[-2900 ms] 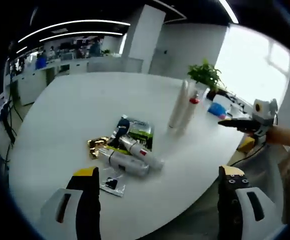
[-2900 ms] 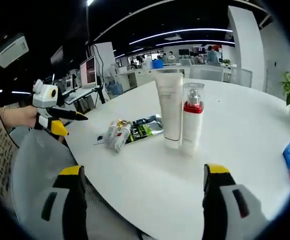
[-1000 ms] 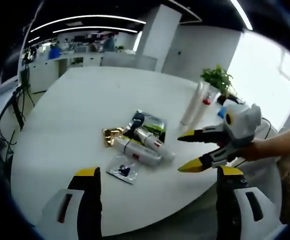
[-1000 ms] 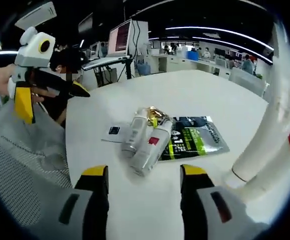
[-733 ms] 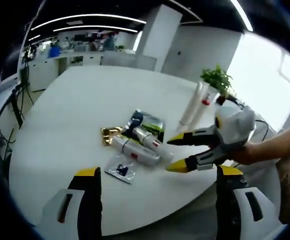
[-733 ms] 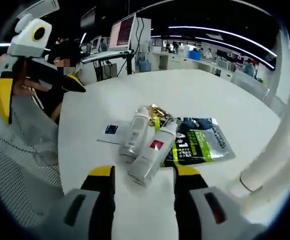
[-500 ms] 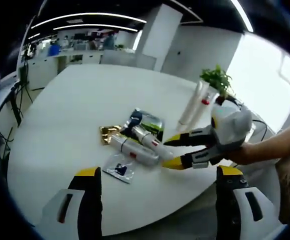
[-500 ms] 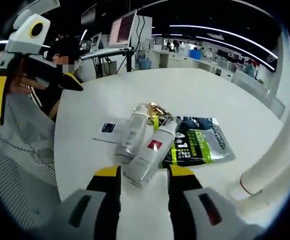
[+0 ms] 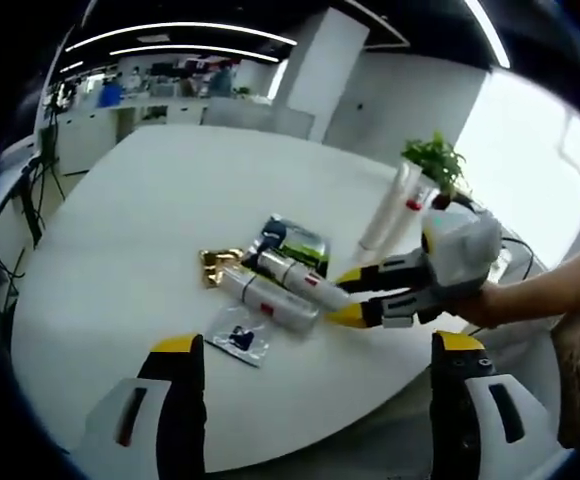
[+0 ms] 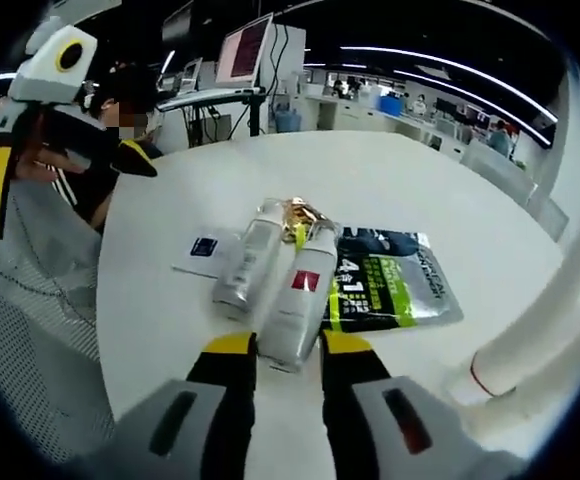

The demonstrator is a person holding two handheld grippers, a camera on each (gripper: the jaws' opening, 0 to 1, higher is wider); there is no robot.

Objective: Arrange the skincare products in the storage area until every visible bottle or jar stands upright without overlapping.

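A white bottle with a red label (image 10: pixel 295 300) lies on its side on the white table (image 9: pixel 140 210). My right gripper (image 10: pixel 287 345) has its yellow-tipped jaws pressed against both sides of the bottle's near end. In the left gripper view the right gripper (image 9: pixel 347 296) reaches in from the right onto that bottle (image 9: pixel 295 277). A second silvery bottle (image 10: pixel 242 262) lies next to it. A tall white tube (image 9: pixel 383 203) and a red-collared bottle (image 9: pixel 407 210) stand upright further back. My left gripper (image 9: pixel 316 344) hangs open over the near table edge, holding nothing.
A green and dark sachet (image 10: pixel 390 280) and a gold wrapper (image 10: pixel 295 210) lie against the bottles. A small flat sachet (image 10: pixel 202 248) sits beside them. A potted plant (image 9: pixel 435 158) stands behind the upright tube. A person's forearm (image 9: pixel 540 295) holds the right gripper. Desks and monitors fill the background.
The right gripper has come in from the right, gone down to the red-label bottle and narrowed its jaws around the bottle's end. The left gripper has stayed open and nearly still.
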